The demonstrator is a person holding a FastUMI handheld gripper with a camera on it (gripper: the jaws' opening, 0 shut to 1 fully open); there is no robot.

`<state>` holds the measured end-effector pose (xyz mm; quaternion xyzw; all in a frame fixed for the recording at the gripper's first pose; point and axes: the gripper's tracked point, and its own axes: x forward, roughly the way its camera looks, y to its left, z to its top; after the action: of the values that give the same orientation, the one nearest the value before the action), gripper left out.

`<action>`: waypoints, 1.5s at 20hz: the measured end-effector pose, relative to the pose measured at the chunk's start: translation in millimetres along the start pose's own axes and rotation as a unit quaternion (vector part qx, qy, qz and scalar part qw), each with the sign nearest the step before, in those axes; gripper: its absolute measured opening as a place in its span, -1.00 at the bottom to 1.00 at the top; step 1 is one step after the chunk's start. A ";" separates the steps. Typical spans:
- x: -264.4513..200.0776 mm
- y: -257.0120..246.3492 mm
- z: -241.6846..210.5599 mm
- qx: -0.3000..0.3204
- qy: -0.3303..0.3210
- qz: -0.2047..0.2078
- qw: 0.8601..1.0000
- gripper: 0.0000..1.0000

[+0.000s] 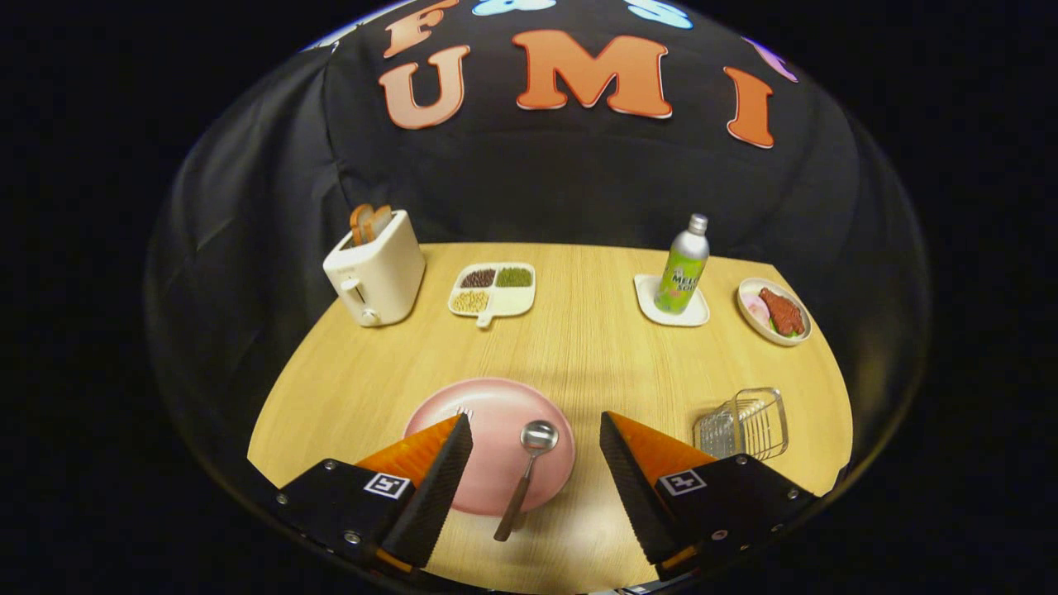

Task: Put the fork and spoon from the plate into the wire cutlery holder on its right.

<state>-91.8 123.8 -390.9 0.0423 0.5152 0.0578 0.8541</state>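
Gripper view, jaws wide apart, spoon (529,467) between them on pink plate (496,413)

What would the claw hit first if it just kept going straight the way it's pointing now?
Probably the spoon: it lies between the open claw's fingers on the pink plate, bowl just ahead. Depth is unclear; the claw may pass above it.
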 end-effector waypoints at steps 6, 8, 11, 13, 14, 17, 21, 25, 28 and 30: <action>52.7 12.1 -63.4 -0.009 0.088 0.001 0.996 0.69; 59.9 12.4 -69.5 -0.012 0.102 -0.007 0.995 0.56; 68.5 14.2 -79.7 -0.014 0.123 -0.010 0.992 0.28; 69.1 12.1 -91.0 -0.011 0.152 -0.022 0.988 0.06; 68.7 9.6 -97.1 -0.011 0.171 -0.032 0.985 0.00; 66.5 15.9 -108.8 -0.010 0.203 -0.029 0.979 -0.26; 69.6 14.3 -111.7 -0.013 0.215 -0.035 0.976 -0.61; 70.3 10.4 -109.0 -0.010 0.214 -0.029 0.976 -0.86; 62.6 13.4 -97.2 -0.006 0.190 -0.008 0.982 -0.90; 53.5 12.1 -82.3 -0.008 0.161 0.003 0.987 -0.90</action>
<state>-140.6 144.3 -474.4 0.0268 0.6456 0.0707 0.7600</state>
